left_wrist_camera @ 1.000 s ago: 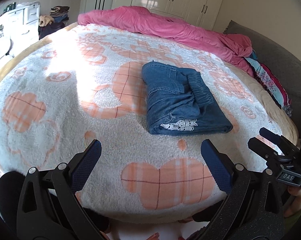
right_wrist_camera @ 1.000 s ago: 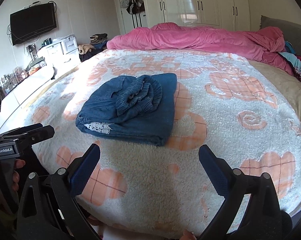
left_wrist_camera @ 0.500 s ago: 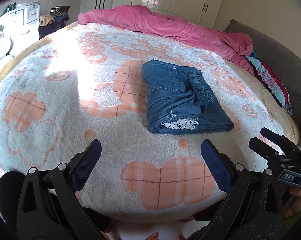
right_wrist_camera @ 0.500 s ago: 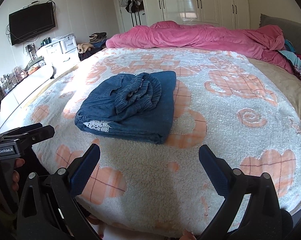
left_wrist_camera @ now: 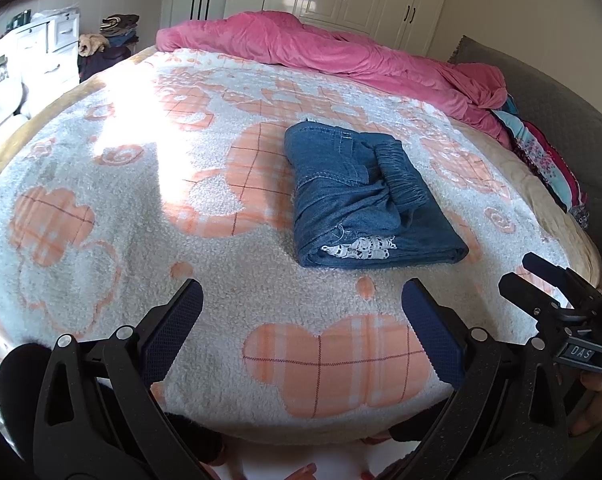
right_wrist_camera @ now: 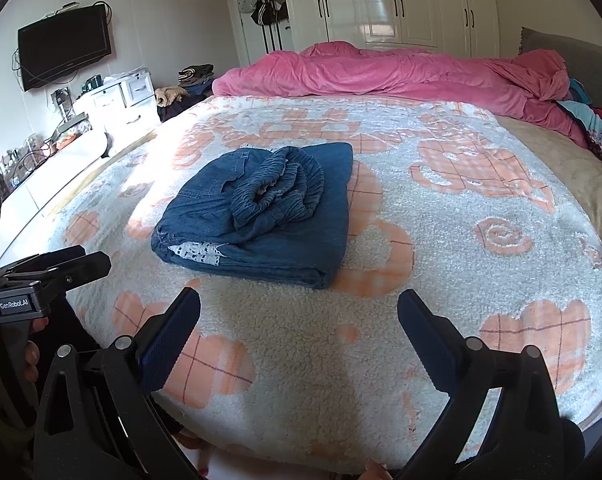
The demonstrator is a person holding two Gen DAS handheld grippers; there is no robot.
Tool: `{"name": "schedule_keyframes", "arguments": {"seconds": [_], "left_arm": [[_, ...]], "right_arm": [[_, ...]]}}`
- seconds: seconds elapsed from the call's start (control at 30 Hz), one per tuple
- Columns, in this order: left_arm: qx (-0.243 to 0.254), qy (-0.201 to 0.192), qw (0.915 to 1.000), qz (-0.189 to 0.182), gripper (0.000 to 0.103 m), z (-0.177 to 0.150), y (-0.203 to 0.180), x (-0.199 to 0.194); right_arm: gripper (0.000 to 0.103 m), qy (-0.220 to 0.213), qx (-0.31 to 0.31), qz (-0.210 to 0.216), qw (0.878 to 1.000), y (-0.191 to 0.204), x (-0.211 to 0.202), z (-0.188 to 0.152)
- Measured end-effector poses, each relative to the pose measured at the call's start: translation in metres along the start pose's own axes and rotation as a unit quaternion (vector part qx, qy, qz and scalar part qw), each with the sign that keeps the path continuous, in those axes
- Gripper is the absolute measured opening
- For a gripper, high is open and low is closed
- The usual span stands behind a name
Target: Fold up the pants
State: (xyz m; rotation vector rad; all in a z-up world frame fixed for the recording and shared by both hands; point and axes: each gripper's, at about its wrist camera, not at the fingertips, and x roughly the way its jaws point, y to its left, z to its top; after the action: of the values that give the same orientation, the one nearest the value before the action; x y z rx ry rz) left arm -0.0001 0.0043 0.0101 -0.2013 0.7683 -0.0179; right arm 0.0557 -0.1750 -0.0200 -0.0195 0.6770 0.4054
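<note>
Both tools stand spread wide with nothing between their blue pads. Left tool (left_wrist_camera: 301,332) hangs over the near edge of the bed, its fingers at 7 and 5 o'clock in its own view; right tool (right_wrist_camera: 299,336) does the same in its view, and neither touches the cloth.

From the left wrist, the right tool (left_wrist_camera: 557,300) shows at 4 o'clock, its black fingers pointing inward above the blanket. From the right wrist, the left tool (right_wrist_camera: 49,272) shows at 9 o'clock, held in a hand whose fingers are partly seen at the frame edge.

Pants (left_wrist_camera: 361,204), blue denim, lie folded in a compact bundle on the blanket (left_wrist_camera: 121,208), a white fleece with orange plaid shapes. In the left view they sit just right of centre toward 1 o'clock, well apart from the pads; in the right view the pants (right_wrist_camera: 261,208) sit left of centre toward 11 o'clock. The gathered elastic waistband lies bunched on top, and a strip of white lace trim shows at the near folded edge.

A pink duvet (right_wrist_camera: 401,72) is heaped along the far side of the bed at 12 o'clock. White wardrobes (right_wrist_camera: 401,0) stand behind it. A television (right_wrist_camera: 65,46) hangs on the wall at 10 o'clock, above white drawers (right_wrist_camera: 121,100) whose contents cannot be seen.
</note>
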Motion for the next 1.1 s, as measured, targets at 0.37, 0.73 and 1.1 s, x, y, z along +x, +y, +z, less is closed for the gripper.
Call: {"name": "schedule_keyframes", "arguments": {"seconds": [0.37, 0.73, 1.1], "left_arm": [[0.001, 0.002, 1.0, 0.004, 0.094, -0.0006, -0.0001, 0.0001], [0.001, 0.003, 1.0, 0.005, 0.094, -0.001, 0.0023, -0.0023], [-0.002, 0.004, 0.9998, 0.017, 0.094, 0.0012, 0.0033, -0.0025]], "right_arm": [[0.099, 0.001, 0.004, 0.0, 1.0, -0.0014, 0.0, 0.0], [0.099, -0.001, 0.009, -0.002, 1.0, -0.0039, -0.0011, -0.0002], [0.099, 0.001, 0.008, -0.005, 1.0, -0.0044, -0.0019, 0.0007]]}}
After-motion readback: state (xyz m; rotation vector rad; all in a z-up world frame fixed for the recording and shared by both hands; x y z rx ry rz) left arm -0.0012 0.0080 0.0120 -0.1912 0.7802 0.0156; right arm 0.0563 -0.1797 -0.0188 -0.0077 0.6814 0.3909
